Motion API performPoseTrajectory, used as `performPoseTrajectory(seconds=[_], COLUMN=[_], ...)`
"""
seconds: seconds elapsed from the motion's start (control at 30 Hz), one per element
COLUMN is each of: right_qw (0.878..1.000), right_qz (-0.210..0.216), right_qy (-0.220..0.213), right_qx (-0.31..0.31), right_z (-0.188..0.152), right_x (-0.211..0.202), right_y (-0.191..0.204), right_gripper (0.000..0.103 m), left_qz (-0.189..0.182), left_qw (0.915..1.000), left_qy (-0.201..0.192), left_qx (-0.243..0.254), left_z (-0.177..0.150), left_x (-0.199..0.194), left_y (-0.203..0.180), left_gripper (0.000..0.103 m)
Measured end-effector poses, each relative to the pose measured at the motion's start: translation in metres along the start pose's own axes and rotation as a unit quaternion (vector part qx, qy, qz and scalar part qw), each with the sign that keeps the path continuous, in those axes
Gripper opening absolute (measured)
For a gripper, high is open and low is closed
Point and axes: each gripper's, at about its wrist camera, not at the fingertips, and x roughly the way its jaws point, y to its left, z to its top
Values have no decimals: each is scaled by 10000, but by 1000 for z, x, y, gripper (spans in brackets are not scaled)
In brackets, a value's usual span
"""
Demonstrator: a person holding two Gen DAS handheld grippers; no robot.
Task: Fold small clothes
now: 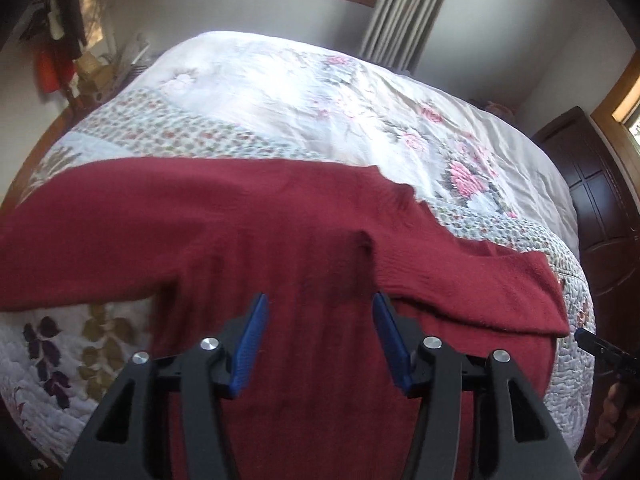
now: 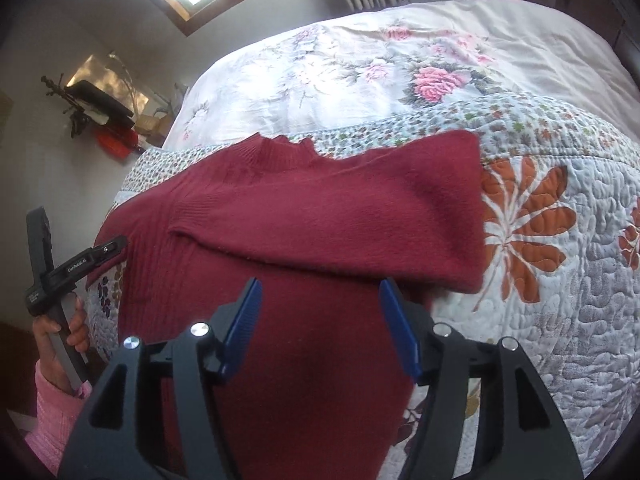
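At the far left of the room a rack [image 1: 60, 32] of hanging things stands against the wall. On the bed, over a floral quilt [image 1: 360, 120], lies a dark red knitted sweater [image 1: 240, 216], spread flat with its body running toward the near edge and its ribbed collar [image 2: 280, 152] at the far side.

A hand [image 2: 60, 328] in a pink sleeve [image 2: 52, 408] holds the left gripper [image 1: 318, 312] above the left part of the sweater's body. Its blue pads [image 1: 250, 344] stand wide apart with nothing between them.

Further right, the right gripper [image 2: 320, 292] hangs over the body just near of the right sleeve [image 2: 360, 216], which is folded across the chest. Its jaws too are spread wide and hold nothing.

At the far right a dark wooden headboard [image 1: 600, 208] borders the bed, with a grey curtain [image 1: 404, 4] beside the window behind.
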Motion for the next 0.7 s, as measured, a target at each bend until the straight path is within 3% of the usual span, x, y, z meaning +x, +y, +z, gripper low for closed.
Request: performPoseTrajectory(seconds=[0.17,0.27,0.43,0.57,0.7], right_qw=[9993,9985,9969,9959,9960], right_qz=[120,125,184,112,24], right_qy=[292,417,561,665,716], right_qx=[-193,-346,-527,-606,-538], right_z=[0,0,-2,-3,-5], right_x=[28,43,62,76,85], right_y=[37,60,94,109,111], right_gripper=[61,63,65,66,67], left_qz=[380,349,374,334,37], left_qw=[9976,9926,9737,9586,9425], left_qy=[-12,-39,-114,-321,-496], left_qx=[-581,-1162,-2244,-2810,-3304], left_z=[-27,-48,-68,-66,-61], left_x=[-27,-44,-58,-60,-51], left_y=[89,146,241,293,335], left_gripper=[55,56,54,52,42])
